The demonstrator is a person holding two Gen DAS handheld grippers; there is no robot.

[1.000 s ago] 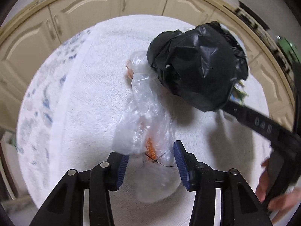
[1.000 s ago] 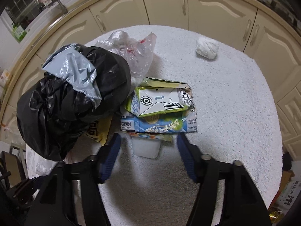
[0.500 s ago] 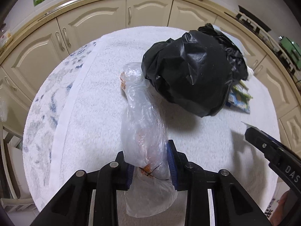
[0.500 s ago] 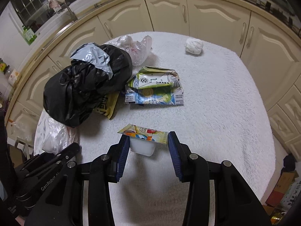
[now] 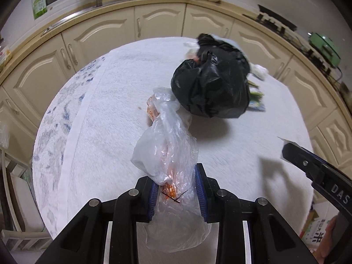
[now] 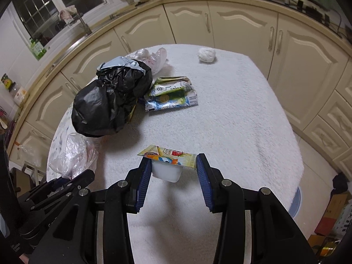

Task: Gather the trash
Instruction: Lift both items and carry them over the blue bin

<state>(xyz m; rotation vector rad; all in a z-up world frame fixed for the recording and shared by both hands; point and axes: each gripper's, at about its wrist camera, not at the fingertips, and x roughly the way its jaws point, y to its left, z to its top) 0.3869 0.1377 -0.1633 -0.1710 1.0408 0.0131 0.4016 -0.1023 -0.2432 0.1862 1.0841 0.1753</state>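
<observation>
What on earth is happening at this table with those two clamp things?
A person is clearing rubbish off a white-covered table, with a handheld gripper in each hand. The left gripper is clamped on a crumpled clear plastic bag; the right gripper grips a small white cup with a colourful peel-off lid. Still on the table: a stuffed black bin bag, flattened drink cartons, another clear bag and a white wad.

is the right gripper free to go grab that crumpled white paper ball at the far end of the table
Probably not yet. The right gripper is shut on a small white plastic cup with a colourful foil lid, so its jaws are taken. The path over the white cloth to the crumpled white paper ball looks unobstructed.
</observation>
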